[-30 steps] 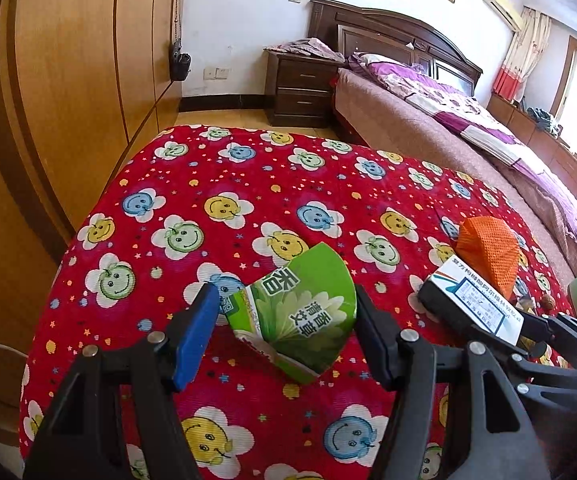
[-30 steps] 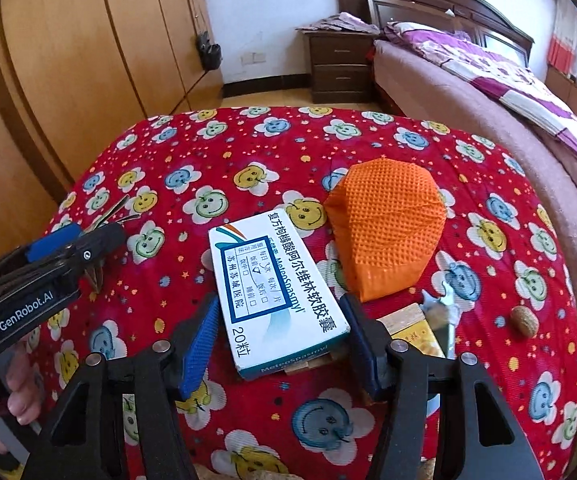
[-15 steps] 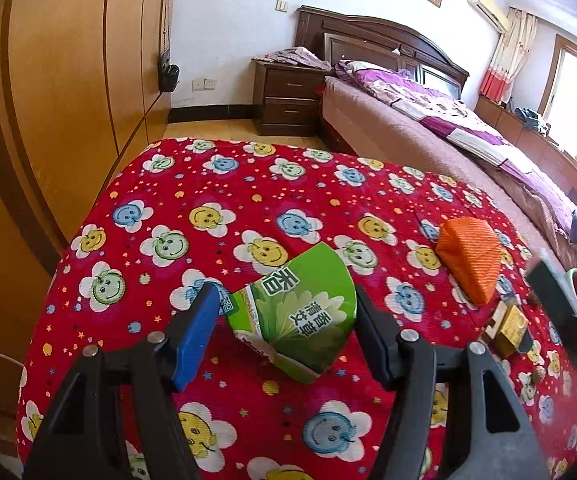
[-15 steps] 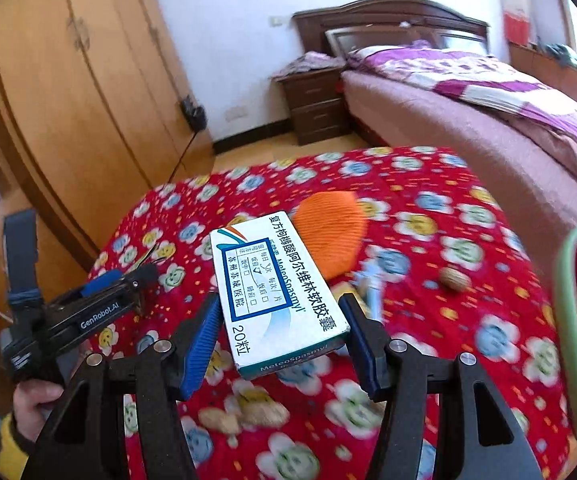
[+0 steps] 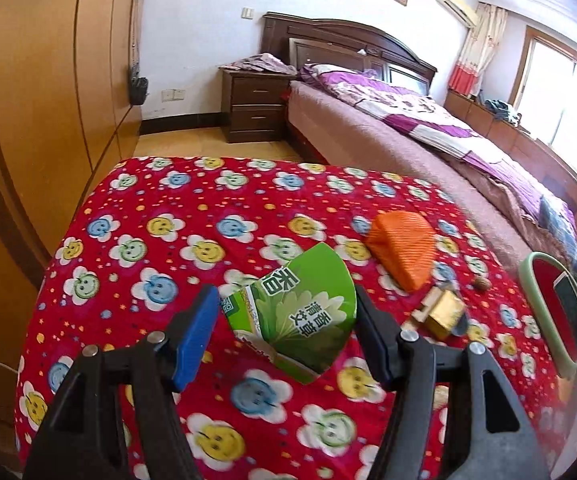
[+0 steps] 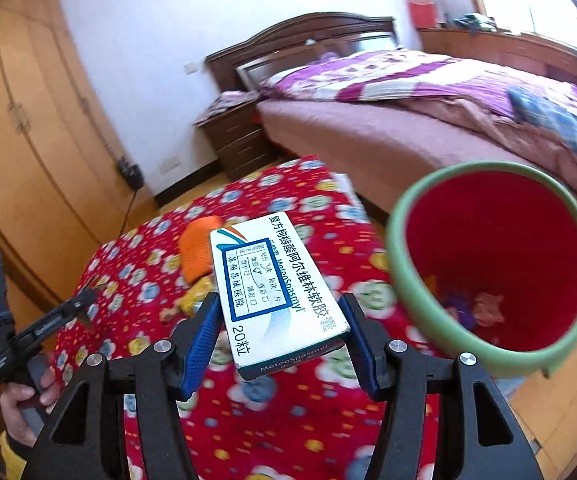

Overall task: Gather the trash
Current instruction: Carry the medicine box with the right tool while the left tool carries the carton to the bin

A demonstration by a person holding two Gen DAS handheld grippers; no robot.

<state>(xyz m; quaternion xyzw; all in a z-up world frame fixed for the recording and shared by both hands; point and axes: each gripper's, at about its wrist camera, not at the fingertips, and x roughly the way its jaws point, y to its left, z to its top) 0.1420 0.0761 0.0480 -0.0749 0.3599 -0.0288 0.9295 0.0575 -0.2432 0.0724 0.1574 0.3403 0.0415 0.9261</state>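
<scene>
Right gripper (image 6: 278,330) pinched the white medicine box (image 6: 276,288), bin (image 6: 440,320) at its 3 o'clock, some scraps inside. Left gripper (image 5: 284,320) pinched the green carton (image 5: 300,312). Uncollected on the quilt (image 5: 160,200): orange mesh (image 5: 402,246), gold box (image 5: 444,314), at 2 o'clock.

Left wrist view: taken from behind left gripper (image 5: 284,326), aimed forward and down along fingers over red smiley cloth (image 5: 148,216); bed (image 5: 408,136) and wardrobe (image 5: 48,100) seen in background.

Right wrist view: taken from behind right gripper (image 6: 278,326), aimed down along fingers, rolled, near cloth edge; red bin (image 6: 492,268) close at right.

Shared by both views: red smiley cloth, orange item (image 5: 404,244), bed, nightstand (image 5: 256,108), wardrobe, red bin. Left gripper caught at left edge of right view (image 6: 48,328).
</scene>
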